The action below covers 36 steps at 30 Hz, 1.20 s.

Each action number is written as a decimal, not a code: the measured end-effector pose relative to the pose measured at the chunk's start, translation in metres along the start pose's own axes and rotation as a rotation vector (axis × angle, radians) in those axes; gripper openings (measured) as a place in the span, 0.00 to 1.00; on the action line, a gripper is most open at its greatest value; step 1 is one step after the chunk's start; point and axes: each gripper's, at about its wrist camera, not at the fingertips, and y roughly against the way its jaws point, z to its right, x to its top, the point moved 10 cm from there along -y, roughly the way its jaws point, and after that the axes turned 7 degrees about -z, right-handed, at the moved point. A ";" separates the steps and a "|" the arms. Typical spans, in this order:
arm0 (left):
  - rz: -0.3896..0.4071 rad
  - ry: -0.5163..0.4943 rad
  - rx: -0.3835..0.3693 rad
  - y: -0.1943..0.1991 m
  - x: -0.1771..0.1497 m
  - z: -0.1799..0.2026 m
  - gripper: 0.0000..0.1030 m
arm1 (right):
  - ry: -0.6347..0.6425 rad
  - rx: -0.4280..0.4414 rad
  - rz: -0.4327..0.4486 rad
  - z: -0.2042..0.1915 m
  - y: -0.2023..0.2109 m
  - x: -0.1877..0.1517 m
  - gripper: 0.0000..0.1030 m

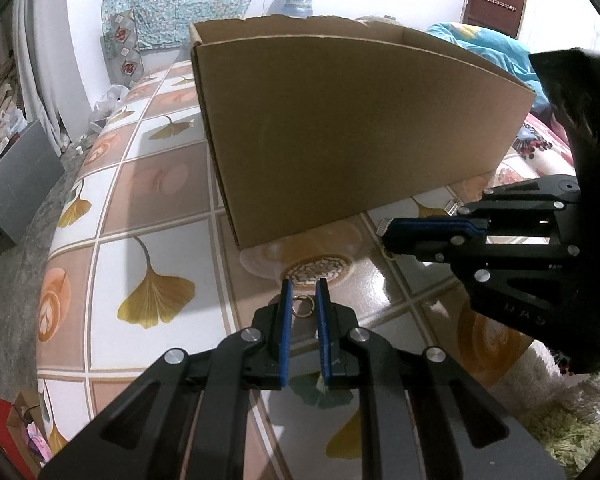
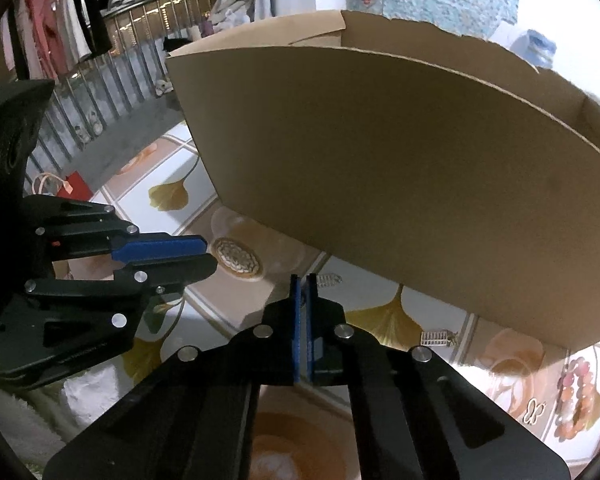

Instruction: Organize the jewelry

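Observation:
My left gripper (image 1: 304,290) points down at the table, its blue pads closed on a small gold ring (image 1: 302,305). It also shows in the right wrist view, where the left gripper (image 2: 210,255) comes in from the left. My right gripper (image 2: 303,279) is shut, pads together, close to the foot of the cardboard box (image 2: 380,160). A small silver comb clip (image 2: 330,280) lies right beside its tip; nothing shows between the pads. In the left wrist view the right gripper (image 1: 384,236) has that clip (image 1: 382,225) at its tip.
A round patterned brooch (image 1: 318,272) lies between the grippers. A second silver clip (image 2: 436,338), a pink bead bracelet (image 2: 576,396) and a butterfly piece (image 2: 534,412) lie to the right. The open box (image 1: 340,120) stands on the ginkgo-print tablecloth (image 1: 156,296).

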 end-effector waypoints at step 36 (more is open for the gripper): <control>0.004 0.006 0.006 0.001 -0.001 -0.002 0.11 | 0.151 -0.002 -0.006 -0.019 -0.002 0.003 0.20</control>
